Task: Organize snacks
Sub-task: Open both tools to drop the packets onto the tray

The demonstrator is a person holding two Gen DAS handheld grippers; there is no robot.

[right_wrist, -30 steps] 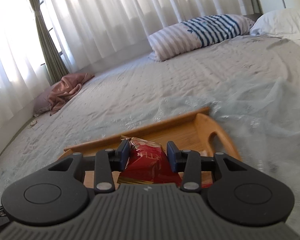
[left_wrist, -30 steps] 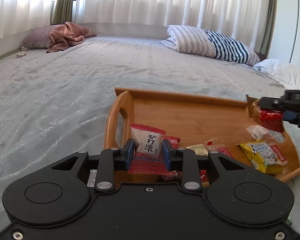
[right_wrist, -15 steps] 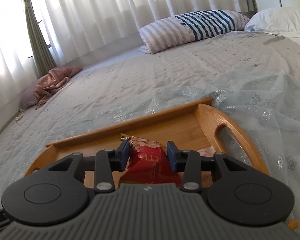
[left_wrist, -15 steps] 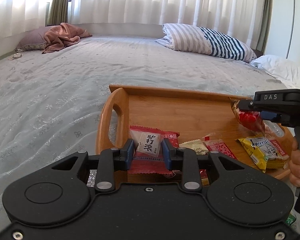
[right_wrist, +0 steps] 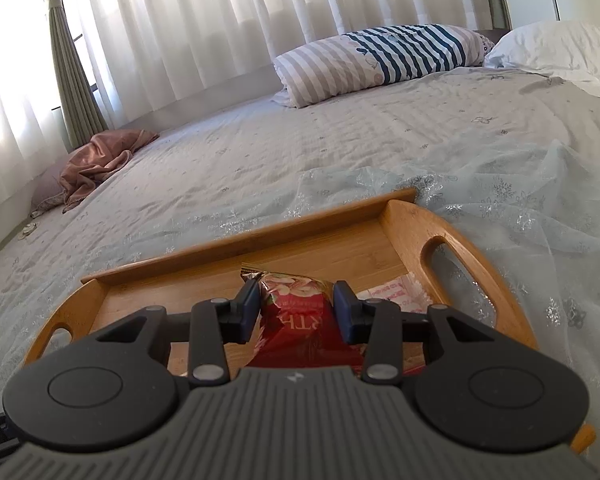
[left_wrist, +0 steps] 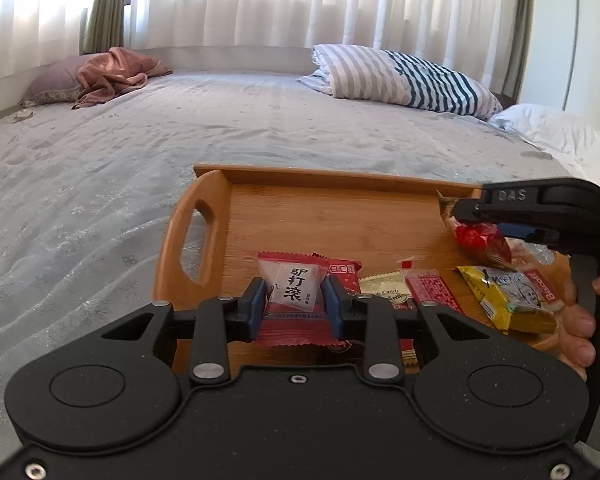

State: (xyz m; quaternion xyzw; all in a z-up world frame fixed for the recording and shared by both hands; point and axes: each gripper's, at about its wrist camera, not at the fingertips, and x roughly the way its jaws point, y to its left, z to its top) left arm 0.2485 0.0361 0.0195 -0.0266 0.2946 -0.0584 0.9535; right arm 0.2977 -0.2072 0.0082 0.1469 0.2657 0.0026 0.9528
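snacks: left claw point(left_wrist: 294, 304) clamps white-red packet point(left_wrist: 290, 286) | right claw point(right_wrist: 296, 312), now lower over tray point(right_wrist: 340, 216), grips red bag point(right_wrist: 300, 320)

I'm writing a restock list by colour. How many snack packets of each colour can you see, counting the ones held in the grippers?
Red packets: 4
Yellow packet: 1
Cream packet: 1
Pale clear packet: 1
Total: 7 visible

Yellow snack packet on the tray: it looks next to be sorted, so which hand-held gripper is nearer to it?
Right. The right hand-held gripper, shut on a red packet, hangs just above the yellow snack packet; the left hand-held gripper, gripping a red-and-white packet, sits off to its side.
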